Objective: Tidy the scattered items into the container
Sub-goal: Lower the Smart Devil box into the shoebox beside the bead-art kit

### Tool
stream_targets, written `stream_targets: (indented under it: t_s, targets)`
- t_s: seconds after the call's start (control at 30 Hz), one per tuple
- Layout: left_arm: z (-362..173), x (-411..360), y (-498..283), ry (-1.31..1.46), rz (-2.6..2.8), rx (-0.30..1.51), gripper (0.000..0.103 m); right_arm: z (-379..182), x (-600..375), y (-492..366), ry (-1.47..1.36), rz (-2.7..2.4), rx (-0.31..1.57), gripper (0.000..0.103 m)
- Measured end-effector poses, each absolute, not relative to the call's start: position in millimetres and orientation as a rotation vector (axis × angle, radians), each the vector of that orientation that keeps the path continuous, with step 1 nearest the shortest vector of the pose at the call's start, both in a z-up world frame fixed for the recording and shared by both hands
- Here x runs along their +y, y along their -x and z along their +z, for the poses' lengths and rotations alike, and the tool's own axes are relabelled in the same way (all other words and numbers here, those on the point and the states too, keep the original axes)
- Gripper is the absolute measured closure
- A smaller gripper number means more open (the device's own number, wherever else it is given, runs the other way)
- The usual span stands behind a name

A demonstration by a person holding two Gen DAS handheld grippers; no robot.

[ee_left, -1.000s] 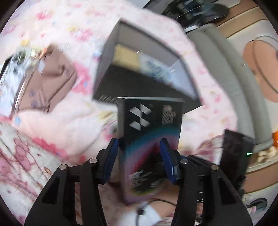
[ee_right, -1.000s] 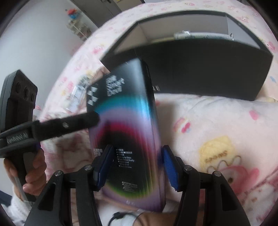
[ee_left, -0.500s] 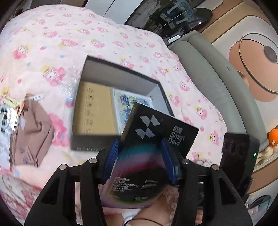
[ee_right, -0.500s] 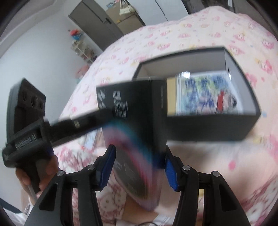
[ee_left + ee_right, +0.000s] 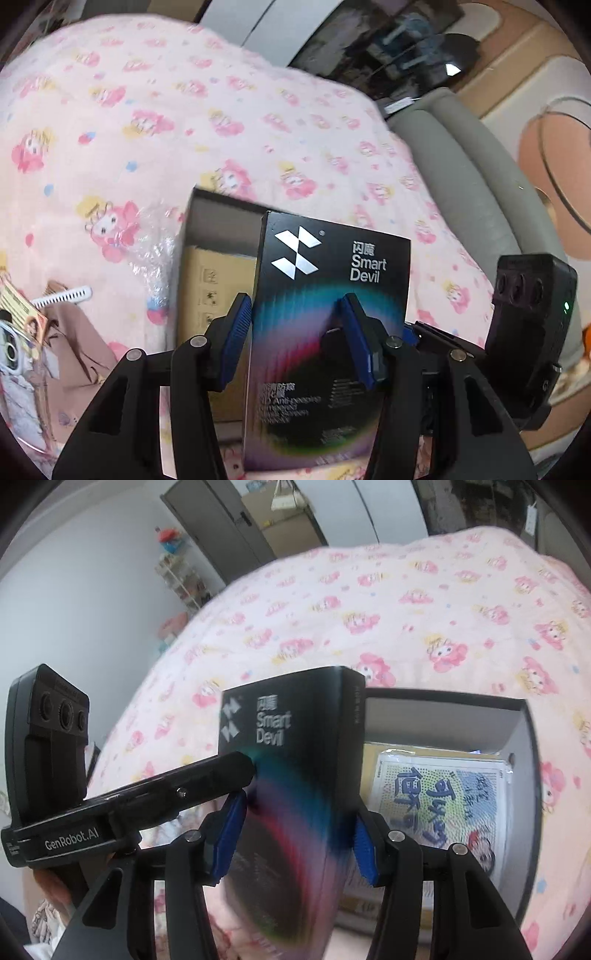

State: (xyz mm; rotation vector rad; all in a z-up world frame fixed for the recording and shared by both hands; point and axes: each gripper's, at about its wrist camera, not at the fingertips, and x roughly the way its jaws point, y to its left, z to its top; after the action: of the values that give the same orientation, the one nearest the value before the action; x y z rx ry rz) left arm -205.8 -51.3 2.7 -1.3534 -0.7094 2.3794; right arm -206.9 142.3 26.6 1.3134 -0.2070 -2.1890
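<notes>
Left wrist view: the left gripper (image 5: 295, 334) pinches the box (image 5: 328, 295), a flat black carton with a rainbow print. One blue pad bears on its left edge; the other lies across the printed face, so the exact grip line cannot be told. A second ago the box stood before the near wall of the tray (image 5: 218, 280), which was seen from the side. Now the box hangs over the tray's open top. The tray sits on the pink quilt (image 5: 147, 122); a tan carton (image 5: 207, 280) already lies flat in it. Still scattered at the left edge: a brown pouch (image 5: 77, 343), a white comb (image 5: 62, 297) and a phone (image 5: 11, 354). The right gripper's body appears at the right.

Right wrist view: the right gripper (image 5: 295, 840) flanks the same box (image 5: 295, 775). Its pads stand at the box's two faces, and motion blur hides whether both press. The left gripper (image 5: 236, 771) reaches in from the left onto the printed face. The tray (image 5: 517, 723) now shows its floor, with a printed sheet (image 5: 439, 794) lying there; earlier only its outer wall showed. The box is upright, over the tray's left part.

Judgement: transport is nearly complete. Remaining: lower the box, lay it flat, release, then collect the leftover items.
</notes>
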Motion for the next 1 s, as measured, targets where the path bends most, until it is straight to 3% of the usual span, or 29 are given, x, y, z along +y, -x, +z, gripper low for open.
stream_targets:
  t_s: [0.47,1.0]
  targets:
    - [-63,-32,238,1.592,2.388,-0.697,0.051,-57,164,249,-1.507,-1.960,-0.450,0.050]
    - [-62,-14,234,1.677,2.411,-0.513,0.052,-62,169,247,-1.550,-2.024,-0.335,0.049]
